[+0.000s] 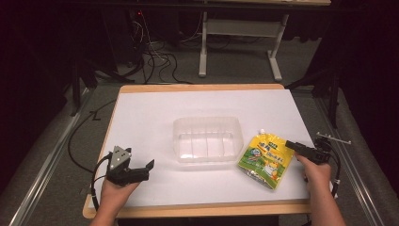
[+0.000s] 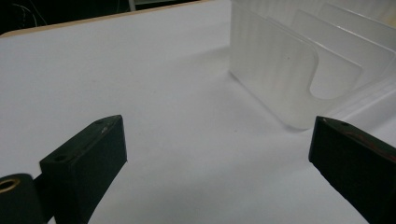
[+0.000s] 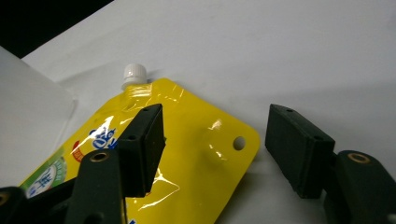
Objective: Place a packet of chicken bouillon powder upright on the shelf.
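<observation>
Where the near edge of the white bench [image 1: 155,108] meets the person's forearms, the left tongs [image 1: 149,165] are held low over the near-left part of the surface, their jaws spread wide with nothing between them. At the near right, the right tongs [image 1: 288,143] are seen with jaws apart over the top corner of a yellow spouted pouch [image 1: 264,160]; in the right gripper view one jaw lies over the pouch [image 3: 187,154] and the other stands past its corner, with no clamping visible. The pouch lies flat, its white cap [image 3: 134,73] pointing away. Farther in, at the middle, a clear plastic container [image 1: 207,139] stands just left of the pouch.
</observation>
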The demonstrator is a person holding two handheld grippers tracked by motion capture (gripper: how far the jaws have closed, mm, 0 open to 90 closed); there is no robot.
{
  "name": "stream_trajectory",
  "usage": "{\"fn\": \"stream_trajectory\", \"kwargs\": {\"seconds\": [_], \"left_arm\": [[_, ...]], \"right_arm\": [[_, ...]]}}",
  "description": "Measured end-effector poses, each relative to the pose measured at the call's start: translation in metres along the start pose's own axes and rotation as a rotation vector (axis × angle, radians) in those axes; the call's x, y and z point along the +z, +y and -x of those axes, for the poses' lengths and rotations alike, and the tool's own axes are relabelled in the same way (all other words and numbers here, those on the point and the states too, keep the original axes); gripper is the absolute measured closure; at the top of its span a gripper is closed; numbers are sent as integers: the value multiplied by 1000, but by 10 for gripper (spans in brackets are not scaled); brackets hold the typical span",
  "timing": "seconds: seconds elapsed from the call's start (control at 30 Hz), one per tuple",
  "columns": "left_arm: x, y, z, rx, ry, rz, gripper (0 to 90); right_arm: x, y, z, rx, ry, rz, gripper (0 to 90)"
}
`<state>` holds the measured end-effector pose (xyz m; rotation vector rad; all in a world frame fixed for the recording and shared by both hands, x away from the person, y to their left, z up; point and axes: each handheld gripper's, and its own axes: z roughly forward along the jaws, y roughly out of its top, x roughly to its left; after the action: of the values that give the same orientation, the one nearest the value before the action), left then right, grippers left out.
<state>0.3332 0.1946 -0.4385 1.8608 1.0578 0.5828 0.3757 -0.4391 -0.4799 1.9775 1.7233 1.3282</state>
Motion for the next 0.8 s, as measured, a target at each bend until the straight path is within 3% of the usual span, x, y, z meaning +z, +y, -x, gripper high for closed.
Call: {"fn": "stream_trajectory", "kwargs": {"seconds": [0.1,0.17,0.3,0.43,0.47,0.5,0.57,0.67,0.8], "left_arm": [[1,-1,0,4,-3,-4,54],[2,-1,0,3,-5,-5,55],[4,-1,2,5,-8,-7,58],[5,-1,3,9,-12,-11,61],[5,-1,3,9,-12,-11,61],[6,-1,4,11,-15,-12,63],[7,-1,4,18,-20,-16,67],[7,-1,6,28,-23,-16,74],[8,-1,6,27,-25,-14,82]], "right_arm": [[2,-2,-1,4,37,-15,434],[2,-2,-2,-2,35,-11,435],[-3,-4,-1,38,117,24,547],[-9,-4,-10,-8,169,51,603],[-9,-4,-10,-8,169,51,603],[-6,-6,-11,-25,141,22,601],[-1,-7,-8,-14,105,-2,593],[1,-7,-6,22,100,-28,586],[4,-6,-6,12,65,-57,619]]}}
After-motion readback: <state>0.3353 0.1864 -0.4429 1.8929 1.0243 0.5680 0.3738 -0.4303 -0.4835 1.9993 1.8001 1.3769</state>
